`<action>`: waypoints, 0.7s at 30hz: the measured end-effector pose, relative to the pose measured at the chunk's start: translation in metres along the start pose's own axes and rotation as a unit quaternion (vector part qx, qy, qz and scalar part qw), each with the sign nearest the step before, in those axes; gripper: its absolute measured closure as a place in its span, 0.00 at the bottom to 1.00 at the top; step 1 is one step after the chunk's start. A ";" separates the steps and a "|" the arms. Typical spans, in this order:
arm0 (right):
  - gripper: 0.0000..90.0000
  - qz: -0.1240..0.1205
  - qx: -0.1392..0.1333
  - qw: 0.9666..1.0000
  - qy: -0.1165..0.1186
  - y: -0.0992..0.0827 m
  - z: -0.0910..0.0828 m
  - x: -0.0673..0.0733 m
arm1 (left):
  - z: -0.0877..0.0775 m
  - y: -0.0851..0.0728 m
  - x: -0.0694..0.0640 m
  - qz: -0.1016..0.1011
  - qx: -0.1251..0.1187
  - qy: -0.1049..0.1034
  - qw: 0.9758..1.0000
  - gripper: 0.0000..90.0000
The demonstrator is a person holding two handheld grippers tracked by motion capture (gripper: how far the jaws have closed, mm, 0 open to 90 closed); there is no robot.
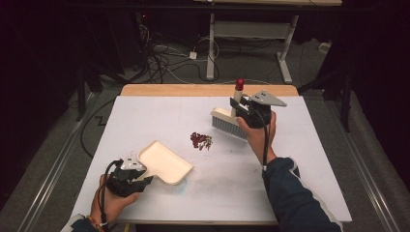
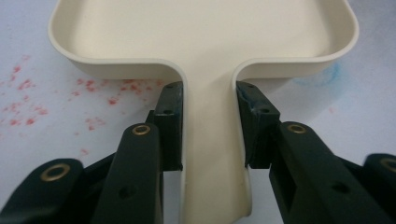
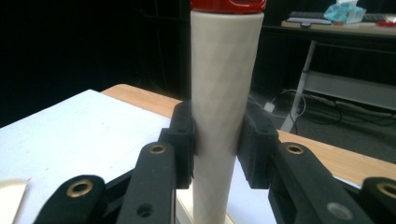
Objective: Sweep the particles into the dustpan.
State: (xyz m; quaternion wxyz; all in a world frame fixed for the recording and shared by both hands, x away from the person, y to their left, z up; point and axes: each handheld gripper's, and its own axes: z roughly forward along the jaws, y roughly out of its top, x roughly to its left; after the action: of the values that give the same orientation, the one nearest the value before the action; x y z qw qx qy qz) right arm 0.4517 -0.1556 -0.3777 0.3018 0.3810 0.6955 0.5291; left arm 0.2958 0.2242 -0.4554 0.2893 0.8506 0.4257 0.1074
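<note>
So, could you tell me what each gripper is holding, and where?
Left gripper clamps the dustpan by its handle; right gripper clamps the brush mid-handle.

The left gripper point(image 1: 145, 180) sits low near the person's side, and its jaws squeeze tight on the dustpan handle point(image 2: 211, 154). The right gripper point(image 1: 238, 104) is held up higher, farther out, and its jaws pinch the brush handle point(image 3: 224, 116), which stands upright.

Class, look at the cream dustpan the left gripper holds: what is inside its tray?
The dustpan tray looks bare, with nothing swept in; the red crumbs lie on the table beyond it. The table beneath the pan is covered.
</note>
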 end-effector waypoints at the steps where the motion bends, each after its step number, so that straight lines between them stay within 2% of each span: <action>1: 0.78 0.003 0.004 1.000 -0.008 -0.003 0.010 0.001 | 0.001 0.000 0.000 0.002 0.002 0.000 1.000 0.71; 5: 0.78 0.005 0.010 1.000 -0.020 -0.005 0.022 0.003 | 0.006 0.003 -0.002 0.011 0.008 -0.001 1.000 0.72; 12: 0.78 -0.003 -0.002 0.999 -0.032 -0.004 0.042 0.016 | 0.014 0.006 -0.004 0.016 0.014 -0.002 1.000 0.71; 19: 0.78 -0.007 -0.021 0.999 -0.038 -0.009 0.049 0.033 | 0.018 0.006 -0.006 0.011 0.009 -0.005 1.000 0.71; 21: 0.78 -0.015 -0.020 0.999 -0.036 -0.009 0.050 0.038 | 0.019 0.006 -0.006 0.012 0.009 -0.007 1.000 0.71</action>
State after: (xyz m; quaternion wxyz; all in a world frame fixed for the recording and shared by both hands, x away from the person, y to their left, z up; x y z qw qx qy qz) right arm 0.4711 -0.0991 -0.4001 0.3418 0.3835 0.6791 0.5243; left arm 0.3045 0.2090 -0.4666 0.2836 0.8588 0.4145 0.1011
